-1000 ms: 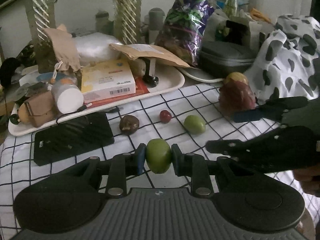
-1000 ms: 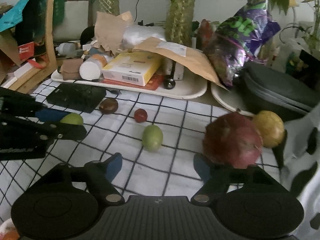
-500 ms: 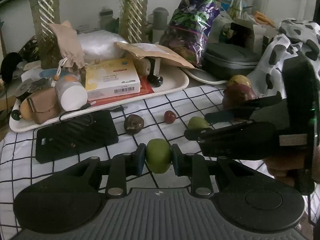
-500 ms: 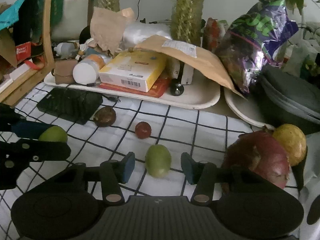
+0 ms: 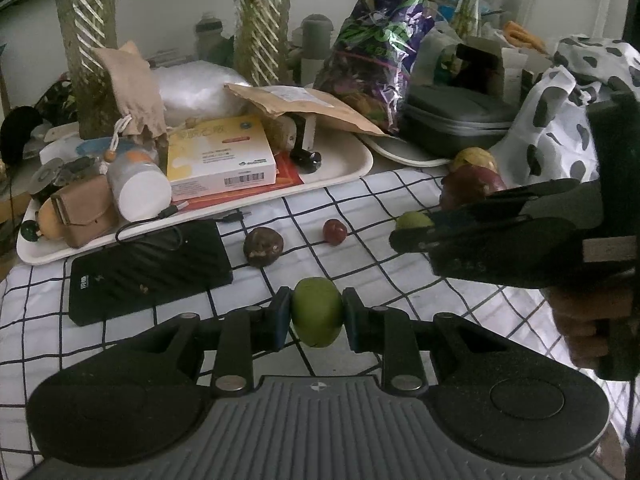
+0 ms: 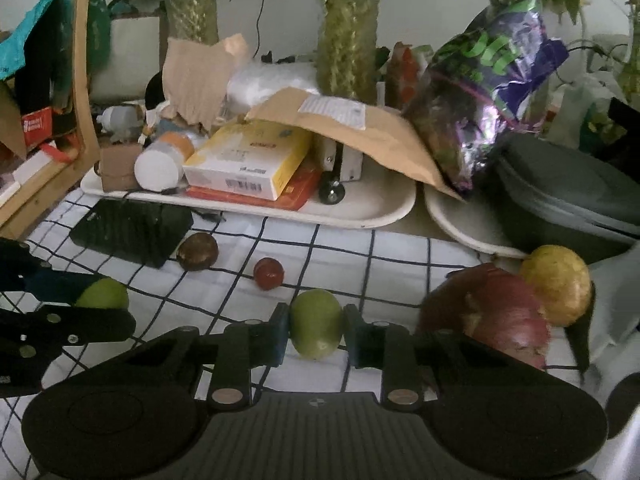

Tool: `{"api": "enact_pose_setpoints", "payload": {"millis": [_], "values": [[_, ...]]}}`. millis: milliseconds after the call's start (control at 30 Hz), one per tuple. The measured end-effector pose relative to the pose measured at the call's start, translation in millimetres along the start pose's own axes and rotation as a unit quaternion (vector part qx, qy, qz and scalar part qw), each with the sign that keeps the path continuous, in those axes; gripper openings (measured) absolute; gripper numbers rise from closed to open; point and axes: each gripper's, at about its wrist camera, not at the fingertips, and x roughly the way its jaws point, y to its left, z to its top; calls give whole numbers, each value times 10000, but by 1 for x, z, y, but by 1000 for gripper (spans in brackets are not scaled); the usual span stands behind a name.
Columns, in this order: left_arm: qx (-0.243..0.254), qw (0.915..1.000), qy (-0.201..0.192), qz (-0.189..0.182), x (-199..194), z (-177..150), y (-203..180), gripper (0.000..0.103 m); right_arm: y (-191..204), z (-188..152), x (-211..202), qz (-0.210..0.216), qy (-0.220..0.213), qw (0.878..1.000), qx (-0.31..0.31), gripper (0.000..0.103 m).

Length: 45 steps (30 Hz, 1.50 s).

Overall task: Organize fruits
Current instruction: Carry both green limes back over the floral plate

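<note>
Grasp step: left gripper (image 5: 316, 312) jaws hold one green fruit (image 5: 316, 311); right gripper (image 6: 316, 330) jaws pinch a second green fruit (image 6: 316, 329) on the desk (image 6: 400, 256); lifting likely follows.

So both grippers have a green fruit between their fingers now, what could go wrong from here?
The right gripper sits close around its green fruit beside the big red fruit; lifting could nudge that one, and the yellow fruit touching it.

The left gripper pinches its round green fruit only at the sides, so it may slip or roll out.

The two grippers are close together and might collide.
</note>
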Motion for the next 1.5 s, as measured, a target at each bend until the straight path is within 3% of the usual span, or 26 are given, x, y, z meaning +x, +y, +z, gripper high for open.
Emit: {"api": "enact_pose_setpoints", "payload": {"millis": [633, 900, 1200, 1367, 1433, 1500], "values": [[-151, 9993, -83, -317, -36, -27, -15, 26, 15, -23, -70, 406, -164, 9990, -27, 30], [-178, 9973, -37, -712, -52, -45, -30, 26, 21, -44, -98, 509, -70, 9987, 47, 30], [-21, 9927, 197, -1191, -56, -67, -51, 27, 25, -64, -126, 551, -25, 9982, 224, 30], [235, 9925, 405, -1127, -49, -74, -64, 27, 28, -74, -137, 582, 27, 9980, 238, 30], [292, 9927, 458, -1077, -46, -75, -66, 32, 29, -78, -140, 578, 42, 9980, 250, 30], [247, 9914, 432, -1209, -49, -75, -66, 47, 28, -81, -144, 561, 56, 9980, 283, 30]]}}
